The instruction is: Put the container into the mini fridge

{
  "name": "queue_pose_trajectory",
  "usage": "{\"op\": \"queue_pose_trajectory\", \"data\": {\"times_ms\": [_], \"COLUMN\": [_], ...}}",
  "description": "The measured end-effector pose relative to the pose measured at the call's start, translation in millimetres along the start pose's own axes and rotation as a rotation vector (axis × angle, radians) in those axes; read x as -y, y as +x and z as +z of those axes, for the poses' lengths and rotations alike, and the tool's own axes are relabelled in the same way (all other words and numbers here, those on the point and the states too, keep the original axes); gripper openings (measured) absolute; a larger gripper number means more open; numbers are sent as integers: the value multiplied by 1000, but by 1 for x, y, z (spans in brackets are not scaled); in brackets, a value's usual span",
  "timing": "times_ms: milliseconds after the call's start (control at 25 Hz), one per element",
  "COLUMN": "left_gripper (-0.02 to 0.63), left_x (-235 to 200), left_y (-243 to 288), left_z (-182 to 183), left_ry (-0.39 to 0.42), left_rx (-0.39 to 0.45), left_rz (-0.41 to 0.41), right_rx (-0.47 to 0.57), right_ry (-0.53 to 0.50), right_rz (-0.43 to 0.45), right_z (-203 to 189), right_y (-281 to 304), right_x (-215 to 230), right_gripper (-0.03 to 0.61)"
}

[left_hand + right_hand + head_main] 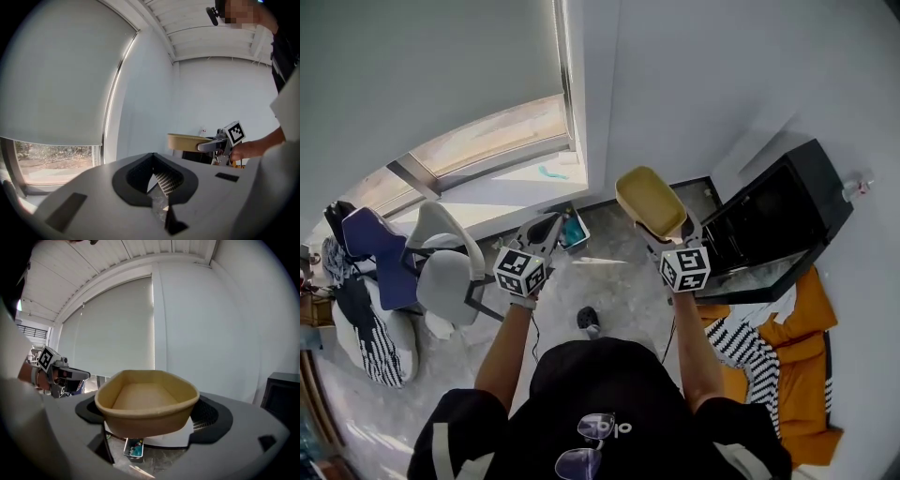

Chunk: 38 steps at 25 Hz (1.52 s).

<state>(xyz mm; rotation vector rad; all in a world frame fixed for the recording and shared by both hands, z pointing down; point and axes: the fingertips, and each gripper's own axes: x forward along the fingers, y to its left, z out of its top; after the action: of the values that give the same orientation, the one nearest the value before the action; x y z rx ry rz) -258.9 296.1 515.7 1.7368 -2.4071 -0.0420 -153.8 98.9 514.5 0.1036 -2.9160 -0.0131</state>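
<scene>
The right claw is clamped on the near end of the yellow container, holding it up in the air, mouth up, well above the floor. The container looks empty, and its rim seems pinched out of shape where the jaws press. That is the first risk. The wall looks soft, so it could buckle or slide out of the grip if the claw swings fast or tips forward, and only one end is held.

The left claw is closed on nothing and hangs to the left, apart from the container, so it gives no support.

The mini fridge stands to the right on the floor with its front open and its door swung out low. The container has to travel right and down to get in. I judge the far end, which sticks out well past the jaws, could clip the fridge frame or the door edge and be levered loose.

A small bin sits on the floor below, and an orange cloth lies on the near side of the fridge.
</scene>
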Motion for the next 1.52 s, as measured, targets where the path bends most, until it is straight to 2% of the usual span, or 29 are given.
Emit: {"op": "queue_pose_trajectory", "data": {"times_ms": [360,640,760,960,1280,1520], "left_gripper": [2,2,2,2,2,2], "left_x": [-25,-22,-16,11,78,140], "left_y": [42,110,155,239,379,461], "left_z": [-4,-10,-4,9,39,61], "left_ry": [-13,12,23,78,131,189], "left_rx": [-18,-50,-61,-86,-104,-101], "left_rz": [-57,-159,-219,-363,-564,-719], "right_rx": [-30,-20,-11,0,4,27], "right_ry": [10,22,39,46,84,117], "right_rz": [-31,-101,-152,-258,-448,-592], "right_z": [-7,-13,-11,-7,-2,2], "right_y": [37,54,61,57,35,4], "right_x": [15,57,92,158,291,376], "right_gripper": [530,529,529,530,530,529]}}
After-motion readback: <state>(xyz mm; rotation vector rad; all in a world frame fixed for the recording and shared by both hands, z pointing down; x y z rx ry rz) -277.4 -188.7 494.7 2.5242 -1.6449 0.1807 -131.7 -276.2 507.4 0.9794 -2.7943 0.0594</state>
